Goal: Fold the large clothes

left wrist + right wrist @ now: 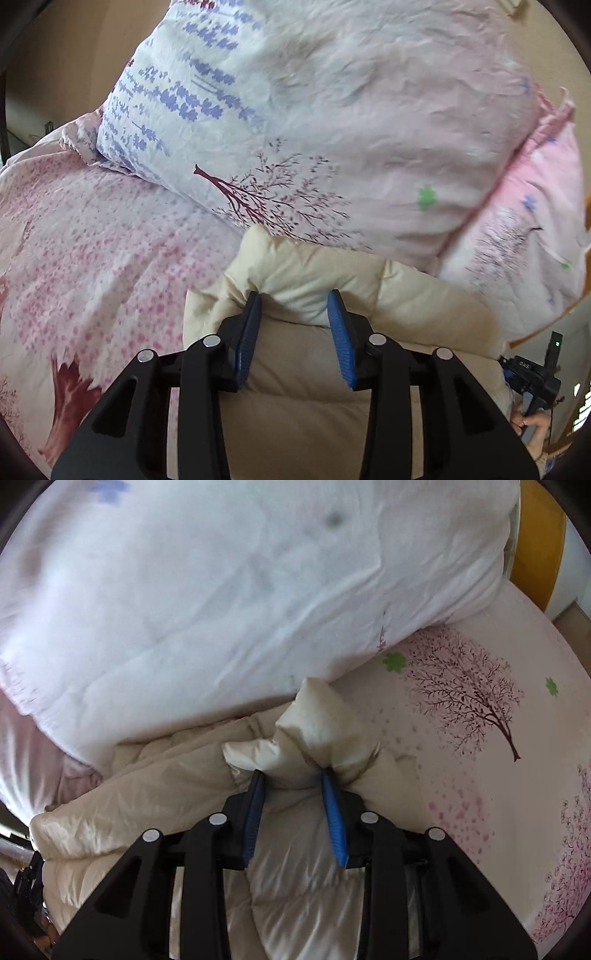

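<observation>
A cream padded jacket (314, 273) lies on a bed, its quilted fabric bunched in front of both cameras. My left gripper (294, 301) has its blue pads pressed into a thick fold of the jacket and is shut on it. My right gripper (291, 775) is shut on another puffy fold of the same jacket (325, 720), which bulges up between the fingers. The right gripper and the hand on it also show in the left wrist view (532, 380) at the lower right.
A pink bedsheet (92, 240) with a cherry-tree print covers the bed (480, 738). A big folded quilt (332, 110) lies just beyond the jacket, white in the right wrist view (240, 590). A yellow wooden bed frame (539, 542) stands at the far right.
</observation>
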